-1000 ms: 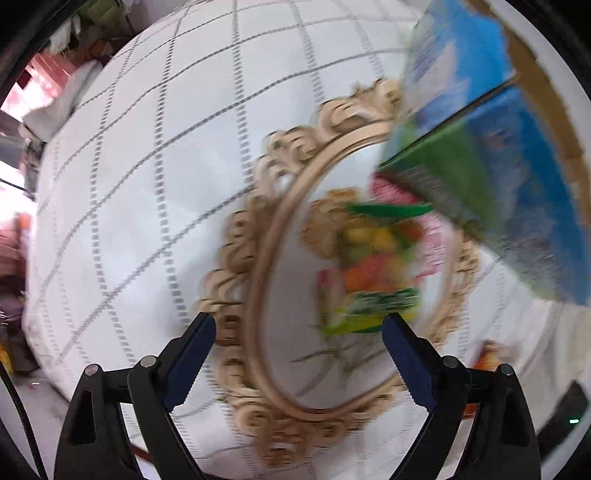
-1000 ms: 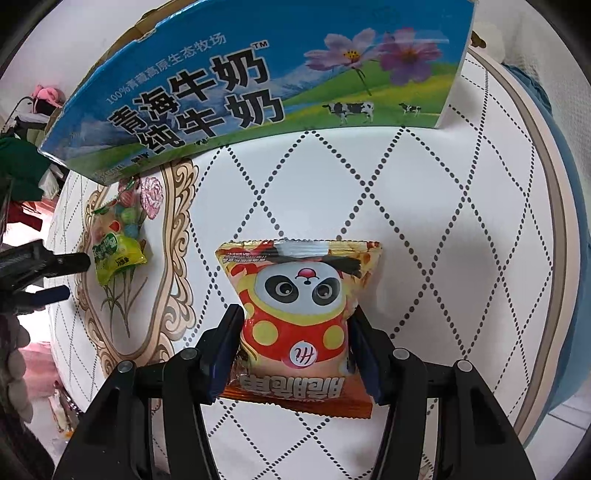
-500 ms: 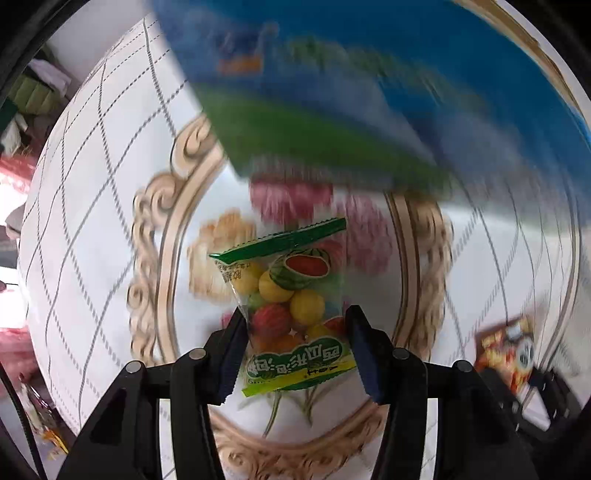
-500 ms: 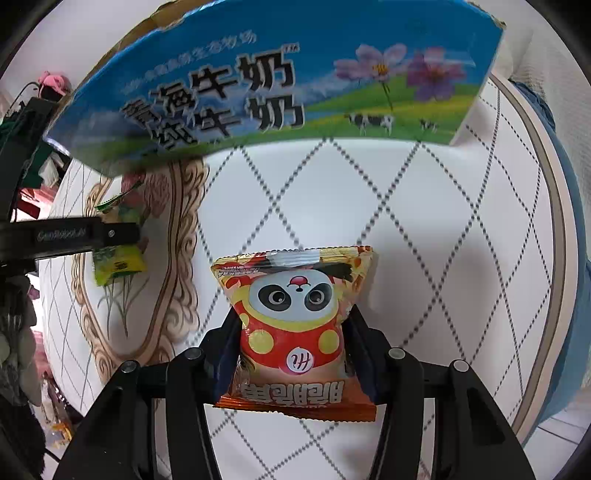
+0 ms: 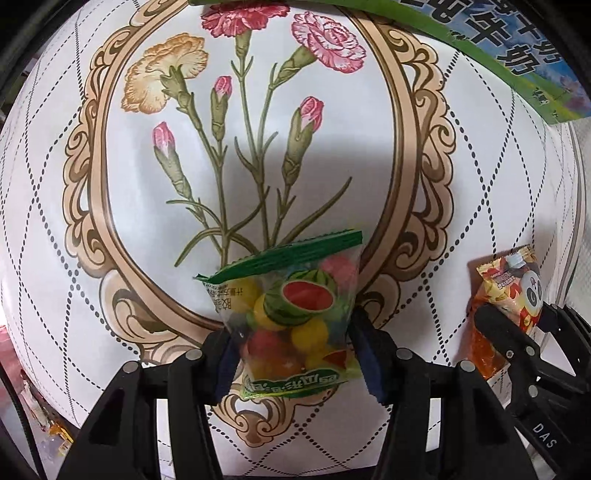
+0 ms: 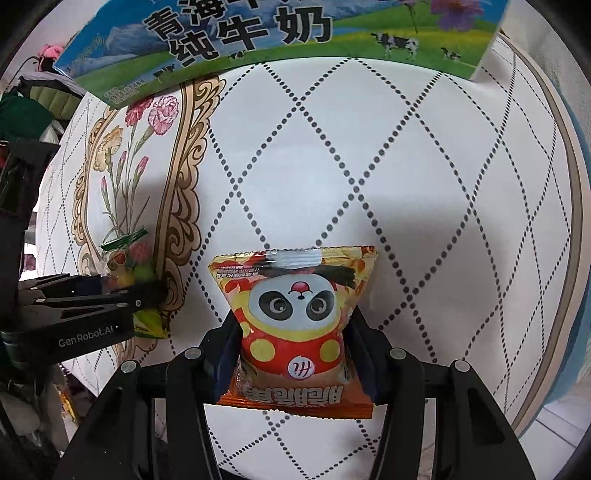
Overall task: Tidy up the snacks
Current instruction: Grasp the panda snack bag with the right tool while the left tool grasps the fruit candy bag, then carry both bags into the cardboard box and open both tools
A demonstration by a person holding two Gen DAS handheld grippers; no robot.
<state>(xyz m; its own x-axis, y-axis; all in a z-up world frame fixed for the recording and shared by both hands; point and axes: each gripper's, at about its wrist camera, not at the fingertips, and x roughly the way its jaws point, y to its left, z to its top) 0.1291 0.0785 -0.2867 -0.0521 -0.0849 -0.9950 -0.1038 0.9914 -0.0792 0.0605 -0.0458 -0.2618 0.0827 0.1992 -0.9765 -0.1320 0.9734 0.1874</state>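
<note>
My left gripper (image 5: 291,343) is shut on a clear fruit candy bag (image 5: 291,310) with a green top seal and a watermelon picture, held over the flower-printed tablecloth. My right gripper (image 6: 291,354) is shut on an orange panda snack bag (image 6: 295,317). The panda bag also shows in the left wrist view (image 5: 509,295), at the right. The candy bag and left gripper show in the right wrist view (image 6: 129,266), at the left. A blue and green milk carton box (image 6: 258,33) stands at the far side of the table.
The round table carries a white quilted cloth (image 6: 406,166) with an oval carnation print (image 5: 251,129). The table's rim (image 6: 569,177) curves along the right. Clutter (image 6: 29,103) lies beyond the far left edge. The milk box also shows in the left wrist view (image 5: 517,59).
My left gripper closed on the fruit candy bag and pulled back from the milk box with it. My right gripper kept its hold on the panda bag and moved nearer the box.
</note>
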